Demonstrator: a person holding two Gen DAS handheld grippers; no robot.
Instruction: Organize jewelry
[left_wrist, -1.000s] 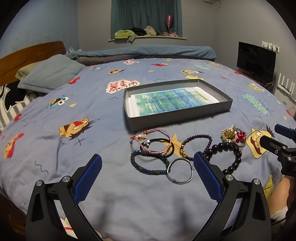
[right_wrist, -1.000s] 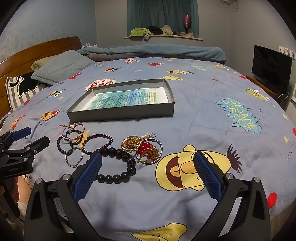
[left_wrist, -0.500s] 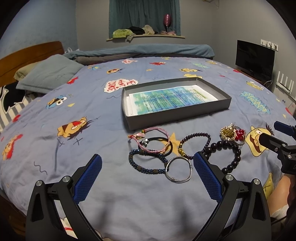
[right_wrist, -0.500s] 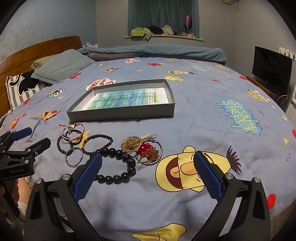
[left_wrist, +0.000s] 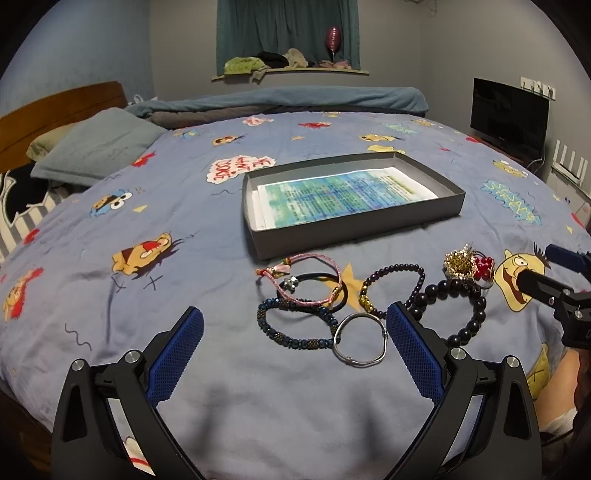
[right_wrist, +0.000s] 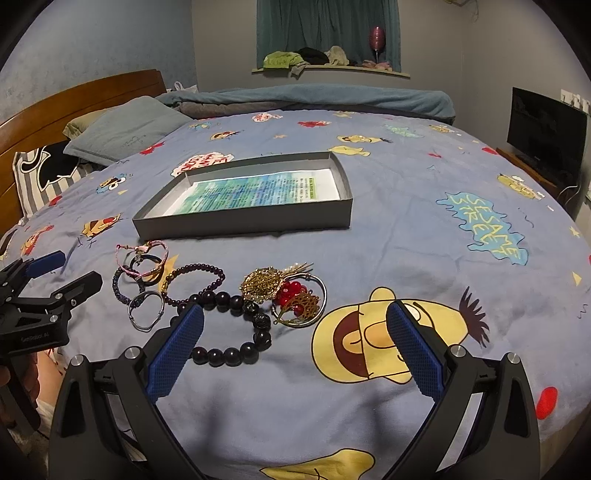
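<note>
A heap of jewelry lies on the blue cartoon bedspread in front of a shallow grey box lined with a printed sheet. From the left wrist view I see a pink cord bracelet, a blue bead bracelet, a silver bangle, a large dark bead bracelet and gold-and-red ornaments. My left gripper hangs open just short of the bangle. My right gripper is open, close to the dark bead bracelet and the ornaments. Neither holds anything.
Pillows and a wooden headboard are at the far left, with a folded blanket at the back. A television stands to the right. Bare bedspread lies right of the jewelry.
Both cameras drift only slightly. The jewelry and the box lie where they were, and both grippers stay open.
</note>
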